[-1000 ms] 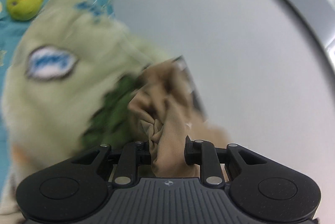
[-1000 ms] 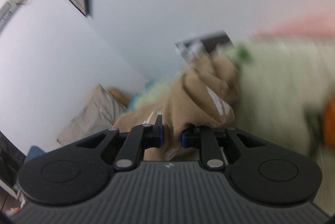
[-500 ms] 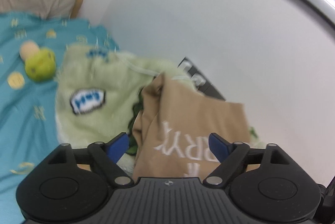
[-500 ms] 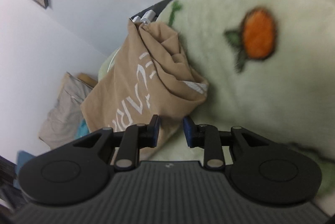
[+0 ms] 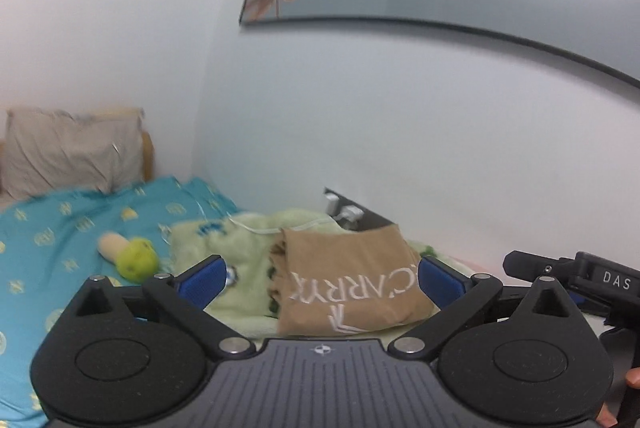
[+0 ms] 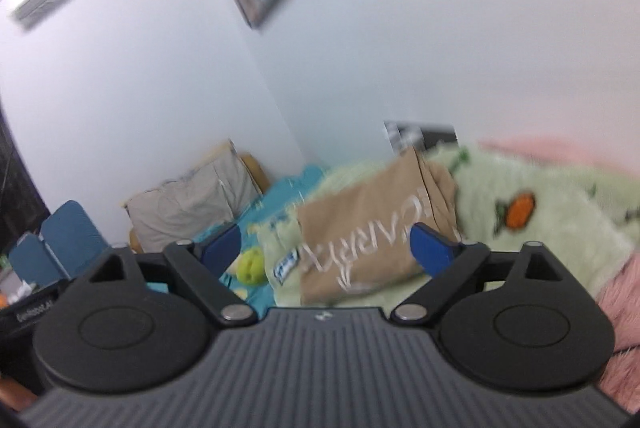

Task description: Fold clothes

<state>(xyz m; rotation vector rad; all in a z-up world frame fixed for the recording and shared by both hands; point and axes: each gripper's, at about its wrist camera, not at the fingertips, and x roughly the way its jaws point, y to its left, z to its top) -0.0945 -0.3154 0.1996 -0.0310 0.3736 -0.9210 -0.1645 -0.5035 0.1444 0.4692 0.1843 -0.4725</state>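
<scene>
**A:** Tan shirt [image 5: 352, 284] is folded up now, lying on the fuzzy pale green blanket [image 5: 244, 248] over by the wall edge of the bed [image 5: 60, 236]. White lettering faces up. It's a flat-ish rectangle, with the bunched layers on its wall-side end in the right wrist view.

**B:** And your grippers? Are you holding it at all?

**A:** Nope. Your left gripper [image 5: 320, 278] has its jaws spread wide and opening, blue pads [image 5: 202, 280] well off to either side with no cloth pinched between them. You only see the shirt through the gap, further off on the blanket. Same deal with your right gripper [image 6: 328, 246]: jaws opening, pads clear of the fabric (that view is pretty blurry, but the gap is obvious).

**B:** What else is on the bed?

**A:** A little green plush toy [image 5: 134, 262] sits on the teal sheet, just off the blanket's edge on the side toward the pillow [image 5: 72, 156]. The pillow leans up at the head end, in the corner. The blanket has an orange fruit print [image 6: 520, 210] beside the shirt, and there's something fluffy and pink [image 6: 624, 312] at the near right edge of the right wrist view. You can also catch the other handheld unit [image 5: 580, 280] poking in at the right of the left wrist view.
</scene>
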